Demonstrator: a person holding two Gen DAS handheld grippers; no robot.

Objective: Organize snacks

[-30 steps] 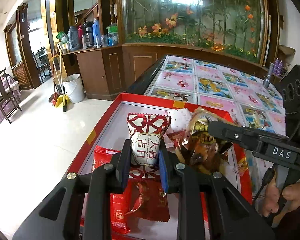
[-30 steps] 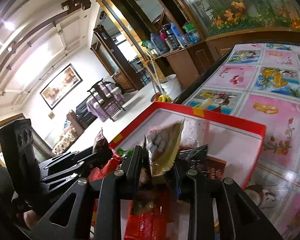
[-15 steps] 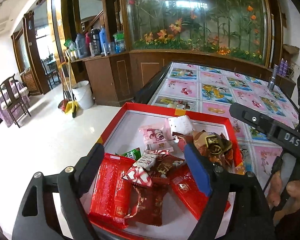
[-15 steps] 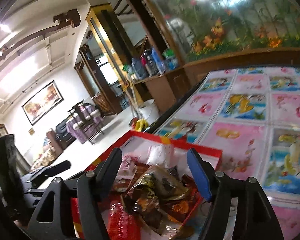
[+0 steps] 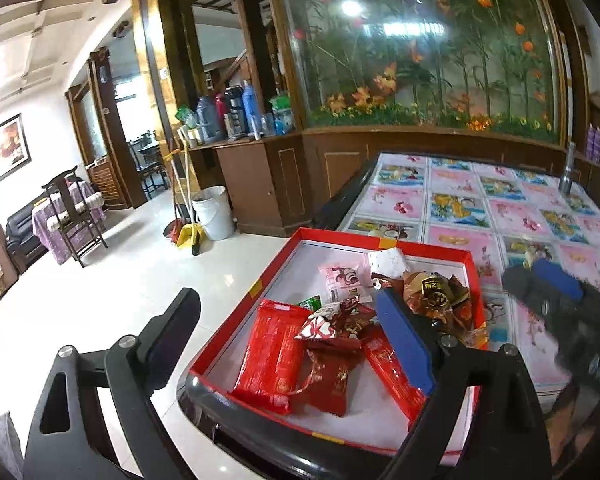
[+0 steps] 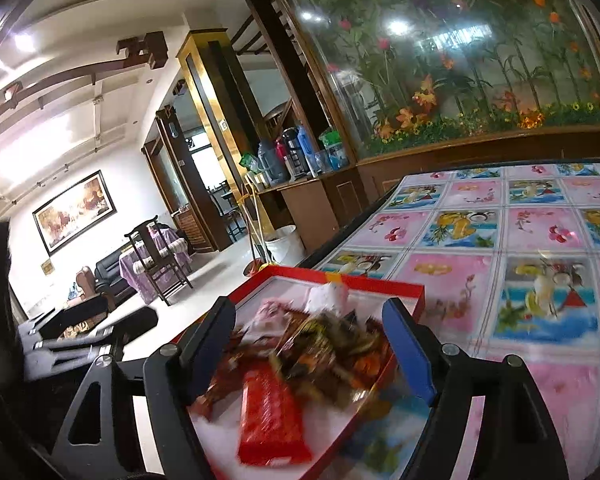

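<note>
**Both packets dropped, both claws backing off the tray**

A second ago I had a red-and-white heart packet pinched in my left claw and a gold-edged wrapper in my right; both have since been let go and both claws have pulled back and up from the pile. The left gripper [image 5: 288, 336] has just been opening and now stands spread wide with nothing pressed between its pads, only the tray showing through the gap. The right gripper [image 6: 312, 344] has likewise just been opening; its jaws are apart and empty, though its view is smeared by motion.

Nearest me in the red tray [image 5: 384, 240] lie the long red packs [image 5: 270, 358], side by side with a dark red sachet. Just beyond them the heart-print packet [image 5: 326, 324] rests on top of the heap, tilted. To its right sits the brown-and-gold wrapper cluster [image 5: 434, 294], against the tray's right wall. Farther back are a pink packet [image 5: 342, 280] and a white one [image 5: 386, 260] near the far rim. Past the tray the patterned tablecloth [image 5: 460, 204] runs toward the wooden cabinet.

I judge this delivery finished: both snacks are in the tray. I see no loose snack on the cloth, so either the sorting is nearly over or the next pieces are out of view.
</note>
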